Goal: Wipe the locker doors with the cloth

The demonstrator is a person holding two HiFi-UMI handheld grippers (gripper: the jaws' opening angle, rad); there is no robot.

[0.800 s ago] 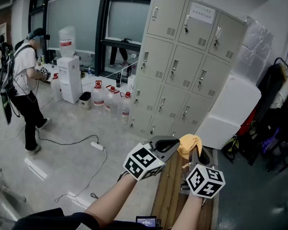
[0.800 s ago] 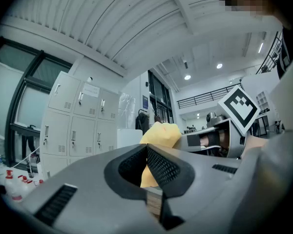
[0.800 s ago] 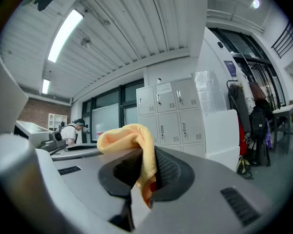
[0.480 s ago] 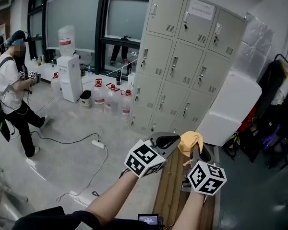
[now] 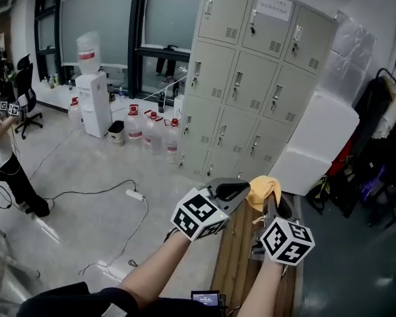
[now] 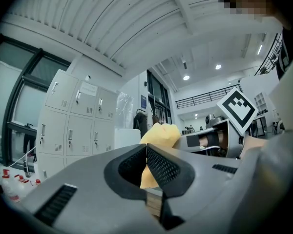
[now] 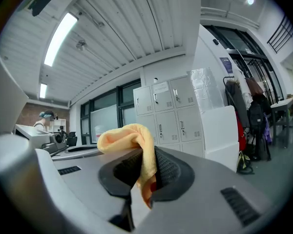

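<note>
1. The right gripper [image 7: 146, 172] has its black ribbed pads clamped on a soft orange-yellow cloth [image 7: 129, 138]. The cloth bunches in a rounded fold above the jaws, and a thin tail hangs down between them.
2. The left gripper [image 6: 146, 150] is closed. Its cross-hatched pads meet at the tips with nothing pinched between them, and the cloth shows just beyond.
3. In the head view both grippers hang side by side over the far end of a bench [image 5: 232, 259] made of long wooden slats. Each carries a white cube with black square markers, the left cube [image 5: 198, 215] and the right cube [image 5: 287, 241].
4. The lockers [image 5: 251, 91] stand well apart from the cloth, past the bench's far end. They are pale grey metal with flat rectangular doors in three columns, and each door has a small handle and vent slots.
5. A smooth white boxy unit [image 5: 313, 147] stands just beside the lockers on their right.
6. Clear plastic water jugs [image 5: 152, 134] with red caps cluster at the lockers' left foot, near a white water dispenser [image 5: 92, 104].
7. A white power strip [image 5: 133, 194] with a thin dark cable lies on the glossy grey floor.
</note>
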